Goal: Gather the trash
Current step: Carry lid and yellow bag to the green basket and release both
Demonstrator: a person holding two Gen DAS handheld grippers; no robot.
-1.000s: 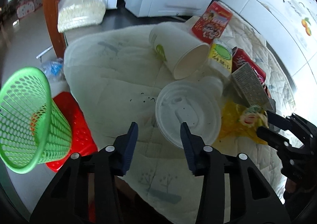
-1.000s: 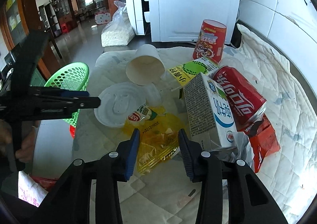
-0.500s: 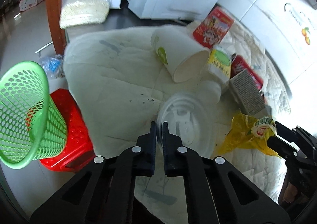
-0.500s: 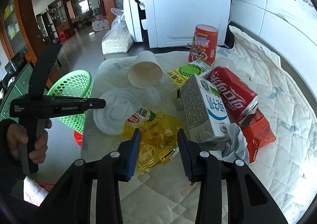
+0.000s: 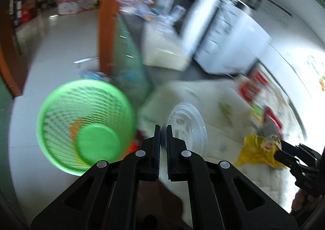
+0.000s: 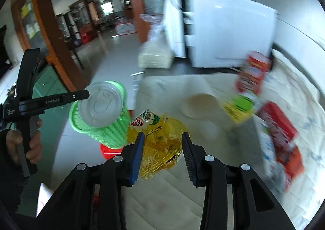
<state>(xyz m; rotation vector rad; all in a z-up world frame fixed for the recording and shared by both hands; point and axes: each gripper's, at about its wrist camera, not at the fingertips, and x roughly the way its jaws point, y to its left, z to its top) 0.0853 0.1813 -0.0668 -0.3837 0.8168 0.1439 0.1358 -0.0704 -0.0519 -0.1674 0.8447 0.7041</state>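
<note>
Left tool [image 5: 163,128] clamped on the rim of a clear plastic lid [image 5: 185,126], held in the air beside the green basket [image 5: 85,126]. Right tool [image 6: 162,138] apart, straddling the yellow wrapper [image 6: 160,142] on the worktop [image 6: 178,199]; paper cup [image 6: 200,106] beyond

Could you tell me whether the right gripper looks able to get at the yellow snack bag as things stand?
Probably yes: the right gripper is open, the yellow snack bag lies on the cloth between and just beyond its fingers, nothing covering it.
</note>
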